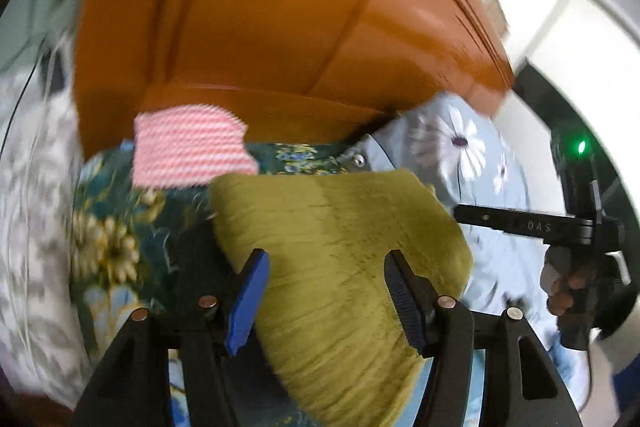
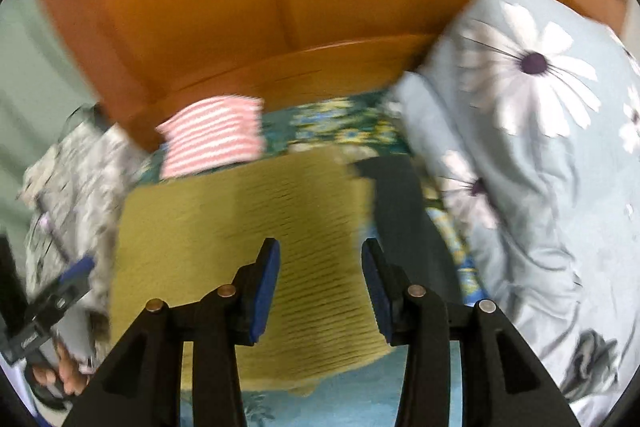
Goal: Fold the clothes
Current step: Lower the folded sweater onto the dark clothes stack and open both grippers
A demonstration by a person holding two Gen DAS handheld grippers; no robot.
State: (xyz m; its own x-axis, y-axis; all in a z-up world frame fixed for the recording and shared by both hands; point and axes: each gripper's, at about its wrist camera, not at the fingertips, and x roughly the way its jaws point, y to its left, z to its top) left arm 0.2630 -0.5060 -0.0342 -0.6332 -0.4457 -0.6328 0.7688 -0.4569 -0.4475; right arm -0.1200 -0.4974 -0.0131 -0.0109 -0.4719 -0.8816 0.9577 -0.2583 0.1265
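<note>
Left fingers [image 1: 326, 301] spread wide over olive garment [image 1: 340, 247], right fingers [image 2: 320, 291] parted, empty

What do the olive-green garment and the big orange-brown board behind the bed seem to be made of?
The olive-green garment looks like a soft ribbed knit or fleece: matte, with fine parallel ridges and a fuzzy edge, though blur leaves the weave uncertain. The orange-brown headboard looks like varnished wood or wood veneer: glossy, with bright light reflections and panel seams.

Olive-green fuzzy garment [image 1: 340, 247]; pink/white striped cloth [image 1: 188, 147]; pale-blue duvet w/ white daisies [image 2: 532, 107]; orange-brown headboard [image 1: 248, 19].
</note>
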